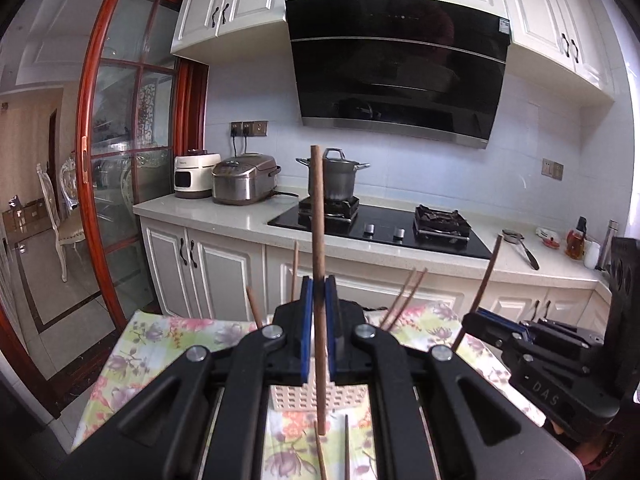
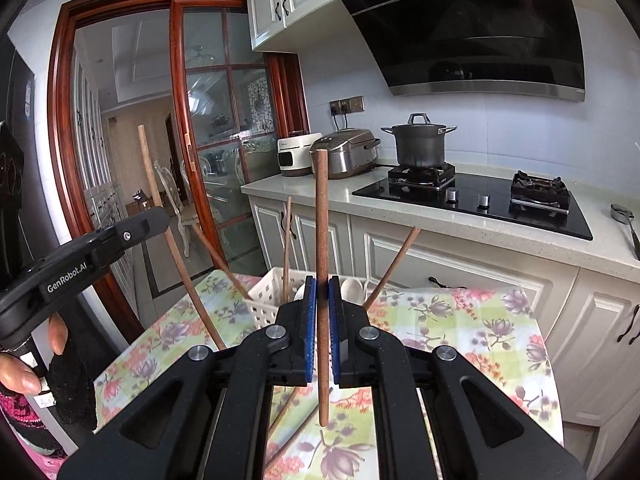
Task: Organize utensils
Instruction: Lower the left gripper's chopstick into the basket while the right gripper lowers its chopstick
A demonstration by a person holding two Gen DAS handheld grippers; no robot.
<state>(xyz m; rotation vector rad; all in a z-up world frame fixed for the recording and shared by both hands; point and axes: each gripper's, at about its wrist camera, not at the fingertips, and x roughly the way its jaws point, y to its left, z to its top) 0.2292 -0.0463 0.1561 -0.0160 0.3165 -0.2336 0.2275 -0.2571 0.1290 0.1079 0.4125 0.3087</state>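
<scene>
My left gripper (image 1: 319,286) is shut on a brown wooden chopstick (image 1: 317,216) and holds it upright above the white perforated utensil basket (image 1: 304,398). My right gripper (image 2: 322,288) is shut on another brown chopstick (image 2: 321,220), also upright, just before the same basket (image 2: 266,296). Several chopsticks (image 2: 286,240) lean in the basket, with white spoons (image 2: 352,289) behind my right fingers. Loose chopsticks (image 1: 346,448) lie on the floral tablecloth (image 1: 160,344). The right gripper also shows in the left wrist view (image 1: 496,320), and the left one in the right wrist view (image 2: 132,232).
The table with the floral cloth (image 2: 460,320) stands before a kitchen counter (image 2: 500,236) with a gas hob, a grey pot (image 2: 420,144), a rice cooker (image 2: 346,152) and a white appliance. A sliding glass door (image 2: 208,140) is at the left.
</scene>
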